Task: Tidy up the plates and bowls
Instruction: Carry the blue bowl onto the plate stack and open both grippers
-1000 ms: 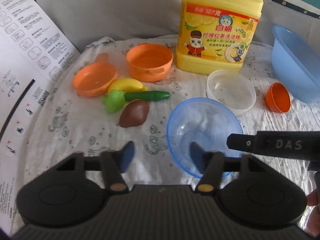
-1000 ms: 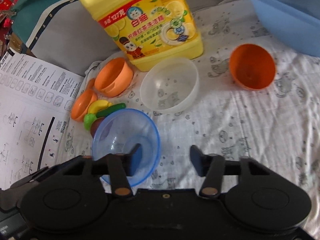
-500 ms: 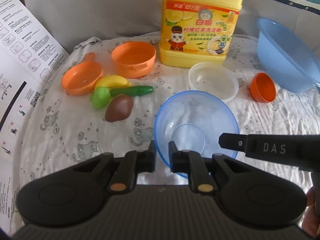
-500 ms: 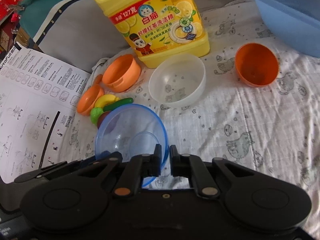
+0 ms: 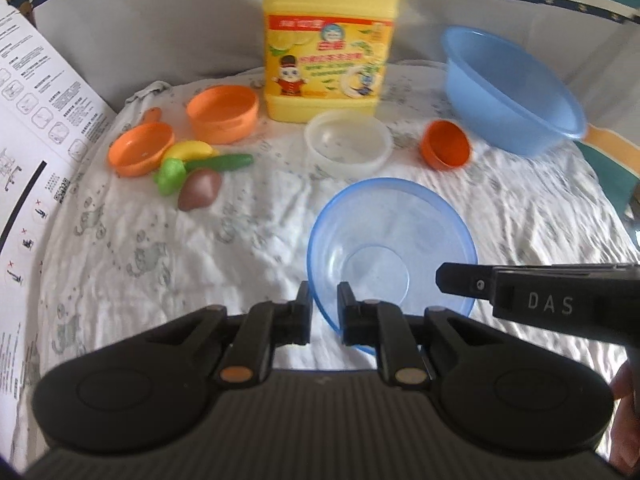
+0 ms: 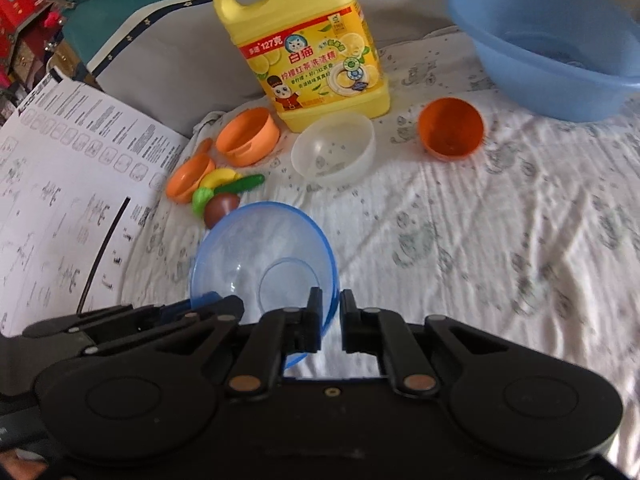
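Both grippers' fingers [image 5: 346,312] clamp the blue bowl [image 5: 392,252]; white bowl [image 5: 347,145] beyond.

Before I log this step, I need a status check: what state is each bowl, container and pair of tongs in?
Left tongs: shut on the clear blue bowl's rim.
Right tongs: shut on the same rim, other side.
Clear blue bowl: upright, empty, gripped on both sides.
White bowl: upright, empty.
Small orange bowl: tipped on its side.
Blue basin: upright.
Detergent jug: standing, capped.
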A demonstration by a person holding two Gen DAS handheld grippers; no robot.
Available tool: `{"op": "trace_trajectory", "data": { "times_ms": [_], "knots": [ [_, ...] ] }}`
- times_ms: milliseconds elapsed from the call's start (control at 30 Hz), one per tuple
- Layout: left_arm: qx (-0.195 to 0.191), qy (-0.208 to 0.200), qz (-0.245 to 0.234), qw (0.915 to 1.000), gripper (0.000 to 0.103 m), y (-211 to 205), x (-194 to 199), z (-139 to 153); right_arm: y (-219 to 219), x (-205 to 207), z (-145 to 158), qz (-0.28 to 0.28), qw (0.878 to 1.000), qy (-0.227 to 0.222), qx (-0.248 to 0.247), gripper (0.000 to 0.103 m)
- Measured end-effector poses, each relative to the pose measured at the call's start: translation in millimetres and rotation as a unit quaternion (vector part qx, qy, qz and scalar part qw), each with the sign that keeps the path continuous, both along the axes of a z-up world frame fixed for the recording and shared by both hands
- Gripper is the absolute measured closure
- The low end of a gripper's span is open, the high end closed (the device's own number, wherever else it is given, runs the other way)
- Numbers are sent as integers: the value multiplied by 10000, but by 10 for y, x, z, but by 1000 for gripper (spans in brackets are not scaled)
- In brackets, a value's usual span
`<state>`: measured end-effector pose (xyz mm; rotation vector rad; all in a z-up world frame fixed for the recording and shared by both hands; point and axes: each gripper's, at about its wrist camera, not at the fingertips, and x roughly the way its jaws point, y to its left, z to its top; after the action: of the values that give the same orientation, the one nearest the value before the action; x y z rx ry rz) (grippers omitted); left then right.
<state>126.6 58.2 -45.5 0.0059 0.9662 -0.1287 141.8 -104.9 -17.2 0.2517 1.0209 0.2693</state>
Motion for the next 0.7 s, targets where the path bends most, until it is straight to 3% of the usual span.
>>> {"op": "trace_trajectory", "data": {
  "times_ms": [367, 700],
  "knots": [
    [-47, 222, -456, 9987, 90, -282, -679, 45, -341, -737, 70, -53, 9998, 211, 25, 94],
    [-127, 611, -705, 9956, 89, -441, -1089, -131, -547, -1147, -45, -107, 9987, 500, 20, 94]
  ]
}}
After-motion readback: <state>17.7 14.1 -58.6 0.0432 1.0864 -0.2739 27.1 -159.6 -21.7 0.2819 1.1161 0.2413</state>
